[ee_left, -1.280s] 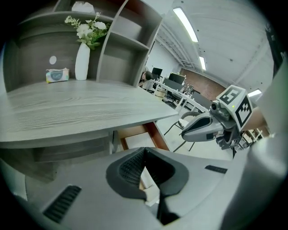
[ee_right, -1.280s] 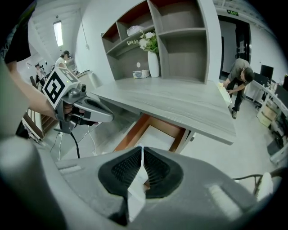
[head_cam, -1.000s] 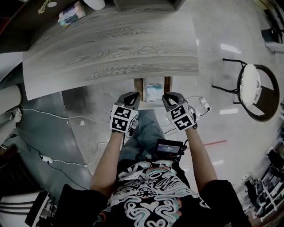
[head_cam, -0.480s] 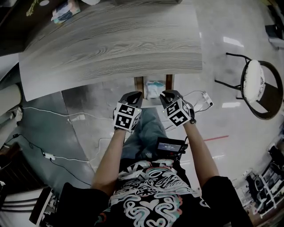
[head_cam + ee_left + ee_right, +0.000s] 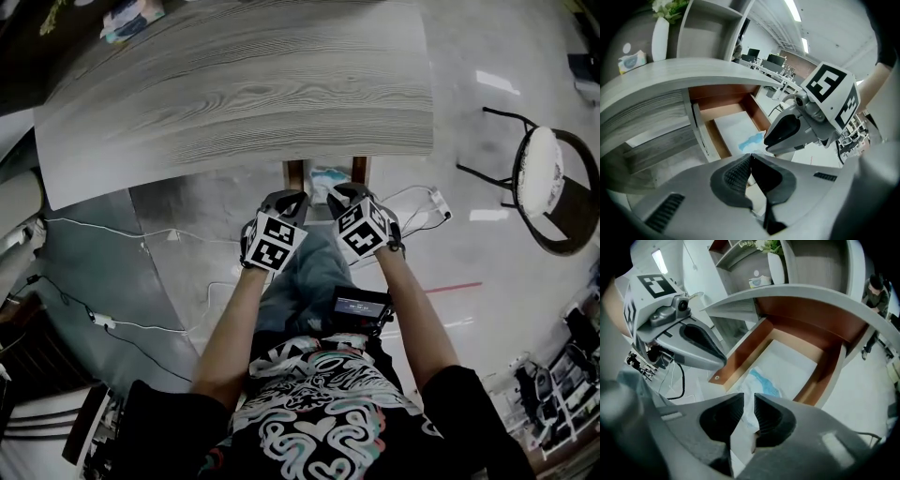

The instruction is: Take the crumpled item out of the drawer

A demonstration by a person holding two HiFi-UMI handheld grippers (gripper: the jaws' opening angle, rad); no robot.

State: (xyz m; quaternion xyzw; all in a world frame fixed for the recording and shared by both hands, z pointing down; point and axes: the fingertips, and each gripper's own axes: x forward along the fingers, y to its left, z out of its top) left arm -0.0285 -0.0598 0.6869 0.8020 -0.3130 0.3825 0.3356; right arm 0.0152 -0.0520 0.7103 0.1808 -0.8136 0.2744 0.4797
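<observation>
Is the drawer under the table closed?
No, the drawer stands pulled out, with the crumpled item lying inside it.

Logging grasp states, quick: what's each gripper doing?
Left gripper: closed, empty.
Right gripper: narrowly open, crumpled item seen through the gap, grip unclear.

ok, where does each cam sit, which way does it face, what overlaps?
Head view: on the head, steeply down onto desk, drawer, left gripper, right gripper, forearms, torso.
Left gripper view: on that gripper, along its shut jaws toward the drawer; right gripper at right.
Right gripper view: on that gripper, along slightly parted jaws into the drawer; left gripper upper left.
Shared: both gripper views show the crumpled item in the drawer.
</observation>
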